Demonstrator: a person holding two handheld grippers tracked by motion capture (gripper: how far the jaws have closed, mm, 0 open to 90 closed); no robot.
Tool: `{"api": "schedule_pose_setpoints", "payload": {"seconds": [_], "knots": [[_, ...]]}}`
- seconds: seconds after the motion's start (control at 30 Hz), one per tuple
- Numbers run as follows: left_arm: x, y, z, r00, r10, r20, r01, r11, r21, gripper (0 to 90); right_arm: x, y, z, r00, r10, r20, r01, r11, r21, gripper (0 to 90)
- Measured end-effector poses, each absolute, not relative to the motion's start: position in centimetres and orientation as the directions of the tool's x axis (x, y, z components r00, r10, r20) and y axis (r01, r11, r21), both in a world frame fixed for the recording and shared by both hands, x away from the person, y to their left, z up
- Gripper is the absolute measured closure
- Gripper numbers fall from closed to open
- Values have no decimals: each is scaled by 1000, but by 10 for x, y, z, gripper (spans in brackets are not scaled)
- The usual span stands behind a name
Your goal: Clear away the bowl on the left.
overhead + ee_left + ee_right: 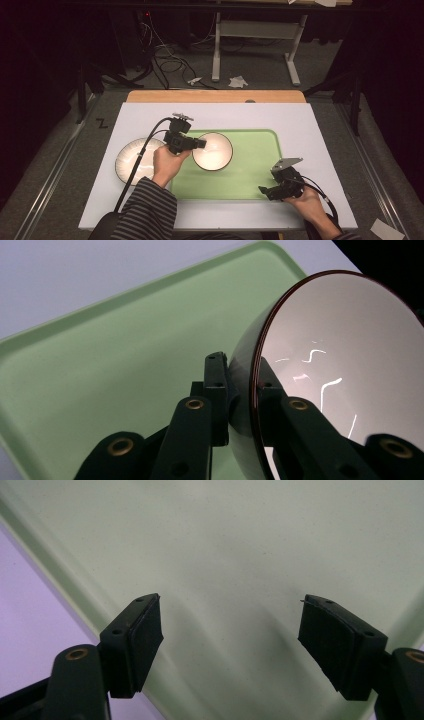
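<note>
A: Left gripper status?
B: Clamped on the rim of the bowl, one jaw inside, one outside, over the green tray.
A: Right gripper?
B: Jaws spread, nothing between them, above the tray's near edge.

A person's left arm wears a sleeve with thin dark and grey stripes. Each hand carries a black two-jaw gripper. The left gripper trails a black cable behind it. The right gripper bears a grey three-cornered plate on top; its jaws show brass-coloured rivets and flat black pads.
</note>
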State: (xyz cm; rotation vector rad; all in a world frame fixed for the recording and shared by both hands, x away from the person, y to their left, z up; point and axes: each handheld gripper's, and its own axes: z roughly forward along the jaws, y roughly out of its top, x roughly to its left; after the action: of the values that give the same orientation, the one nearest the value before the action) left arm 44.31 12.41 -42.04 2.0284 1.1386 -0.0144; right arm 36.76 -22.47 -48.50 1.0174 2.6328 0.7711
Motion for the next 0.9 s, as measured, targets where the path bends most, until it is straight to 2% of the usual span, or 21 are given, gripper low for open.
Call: {"api": "schedule_pose_setpoints", "payload": {"seconds": [0.47,0.9], "knots": [[460,99,-433,598,721,-349,733,-317,602,816,367,-225,-484,-741,671,-14,558,627,544,268],[474,92,-455,577,738,-350,761,-330,559,815,367,-225,-485,-743,669,-13,556,628,544,267]]}}
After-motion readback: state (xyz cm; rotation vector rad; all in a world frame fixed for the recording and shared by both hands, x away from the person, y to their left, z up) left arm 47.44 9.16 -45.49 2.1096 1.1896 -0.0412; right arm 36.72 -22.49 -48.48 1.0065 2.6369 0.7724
